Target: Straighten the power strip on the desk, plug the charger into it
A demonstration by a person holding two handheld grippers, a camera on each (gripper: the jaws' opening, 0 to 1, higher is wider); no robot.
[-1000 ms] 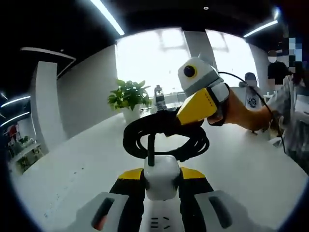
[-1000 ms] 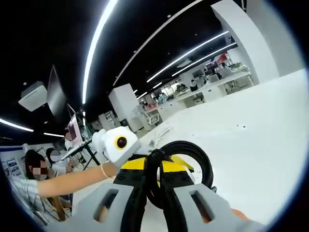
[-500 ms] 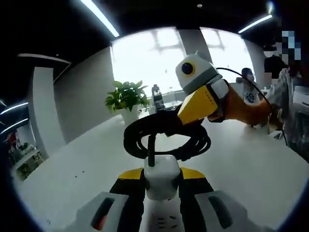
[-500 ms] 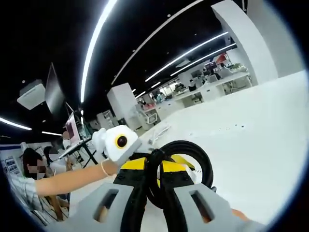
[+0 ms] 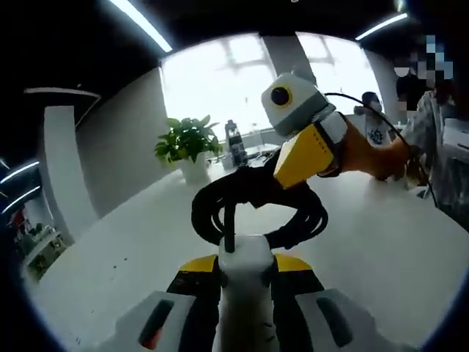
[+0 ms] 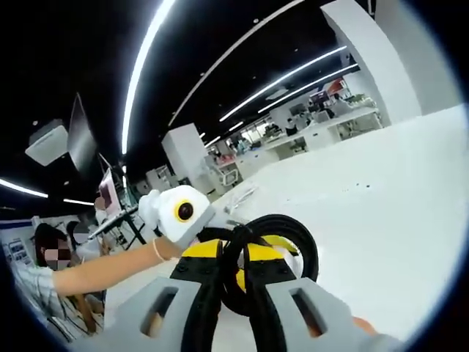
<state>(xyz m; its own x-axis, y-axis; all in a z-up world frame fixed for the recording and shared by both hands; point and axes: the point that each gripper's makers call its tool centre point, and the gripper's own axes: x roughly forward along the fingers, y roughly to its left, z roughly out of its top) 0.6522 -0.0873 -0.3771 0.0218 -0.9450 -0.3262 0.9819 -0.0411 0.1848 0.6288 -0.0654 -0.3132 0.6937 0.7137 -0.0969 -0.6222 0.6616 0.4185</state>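
White rigid power strip (image 5: 245,293) pinched by left gripper (image 5: 245,282) – right gripper (image 6: 233,275) clamps its coiled black cable (image 6: 282,253); coil floppy, hold strip body

Counted across the two gripper views: a handful of single items.

One white power strip (image 5: 245,293), one coiled black cable (image 5: 258,207), two grippers: the left gripper (image 5: 245,290) and the right gripper (image 6: 233,275). One white desk (image 5: 132,249) carries them, with one potted plant (image 5: 187,145) and one dark bottle (image 5: 234,141) at its far edge. People number at least two in the left gripper view, blurred.
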